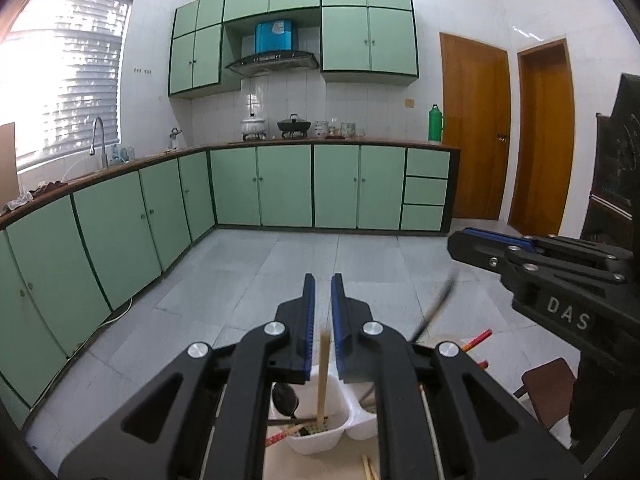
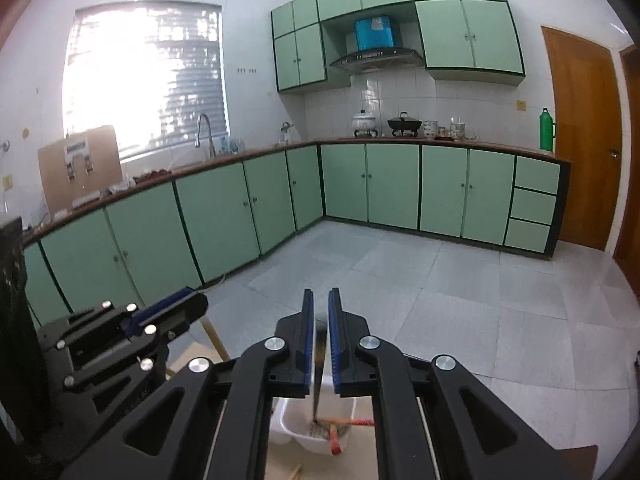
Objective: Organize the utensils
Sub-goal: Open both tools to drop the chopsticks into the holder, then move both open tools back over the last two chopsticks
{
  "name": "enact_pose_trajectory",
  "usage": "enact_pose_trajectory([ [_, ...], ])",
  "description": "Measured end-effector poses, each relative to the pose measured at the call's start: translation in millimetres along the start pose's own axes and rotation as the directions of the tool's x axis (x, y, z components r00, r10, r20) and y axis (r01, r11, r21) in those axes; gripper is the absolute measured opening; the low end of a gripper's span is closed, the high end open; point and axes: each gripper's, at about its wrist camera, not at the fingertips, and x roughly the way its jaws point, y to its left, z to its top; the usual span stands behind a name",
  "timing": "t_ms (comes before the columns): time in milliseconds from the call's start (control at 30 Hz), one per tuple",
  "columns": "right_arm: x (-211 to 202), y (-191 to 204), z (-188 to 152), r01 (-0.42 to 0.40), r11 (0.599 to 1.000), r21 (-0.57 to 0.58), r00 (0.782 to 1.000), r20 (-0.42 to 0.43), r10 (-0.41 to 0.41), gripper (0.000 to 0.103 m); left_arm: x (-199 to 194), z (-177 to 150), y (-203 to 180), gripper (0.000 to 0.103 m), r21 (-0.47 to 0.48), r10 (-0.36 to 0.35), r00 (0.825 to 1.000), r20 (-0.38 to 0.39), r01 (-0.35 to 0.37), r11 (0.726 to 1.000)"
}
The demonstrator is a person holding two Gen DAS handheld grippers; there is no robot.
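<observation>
My left gripper (image 1: pixel 323 280) has a narrow gap between its jaws. A pale wooden chopstick (image 1: pixel 323 376) stands between them, loose, its lower end in a white divided utensil holder (image 1: pixel 320 436) below. A dark spoon (image 1: pixel 285 398) also lies in that holder. My right gripper (image 2: pixel 321 296) is likewise slightly apart, with a dark chopstick (image 2: pixel 316 390) standing between its jaws down into the white holder (image 2: pixel 288 424). Red-handled chopsticks (image 2: pixel 352 423) lie in the holder. The right gripper shows at the right of the left wrist view (image 1: pixel 472 240).
The holder stands on a light tabletop (image 1: pixel 320 466). Red chopsticks (image 1: pixel 476 338) and a dark blurred stick (image 1: pixel 436 308) show at the right. A brown chair seat (image 1: pixel 548 384) is beyond. Green kitchen cabinets (image 1: pixel 280 188) and a tiled floor lie ahead.
</observation>
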Motion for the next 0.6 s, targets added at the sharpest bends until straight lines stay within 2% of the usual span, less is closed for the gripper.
enact_pose_trajectory([
  [33, -1, 0, -1, 0.008, 1.0, 0.001, 1.0, -0.001, -0.008, 0.02, -3, -1, 3, 0.013, -0.007, -0.004, 1.0, -0.001, 0.004, 1.0],
  [100, -9, -2, -2, 0.019, 1.0, 0.004, 1.0, 0.007, -0.019, 0.025, -9, 0, 8, 0.024, -0.019, 0.0, 1.0, 0.006, 0.0, 1.0],
  [167, -19, -3, -2, 0.042, 0.999, 0.003, 0.999, 0.021, -0.042, 0.034, -21, 1, 12, 0.029, -0.028, -0.001, 1.0, 0.023, 0.002, 1.0],
  [200, -24, -5, -1, 0.051, 0.999, 0.004, 0.998, 0.031, -0.052, 0.042, -27, 1, 14, 0.034, -0.03, 0.002, 0.999, 0.033, -0.001, 1.0],
  [267, -35, -6, -1, 0.067, 0.998, 0.007, 0.997, 0.049, -0.068, 0.047, -39, 2, 16, 0.038, -0.032, 0.009, 0.999, 0.049, -0.007, 0.999],
  [333, -49, -8, -4, 0.076, 0.997, 0.019, 0.995, 0.068, -0.077, 0.056, -53, 1, 17, 0.041, -0.034, 0.013, 0.998, 0.061, -0.011, 0.999],
  [433, -74, -8, -12, 0.084, 0.996, 0.028, 0.992, 0.094, -0.086, 0.062, -77, -6, 18, 0.051, -0.026, 0.028, 0.997, 0.079, -0.026, 0.999],
  [600, -112, 2, -38, 0.104, 0.994, 0.017, 0.985, 0.133, -0.105, 0.078, -113, -35, 21, 0.064, -0.036, 0.037, 0.997, 0.066, -0.035, 0.999],
])
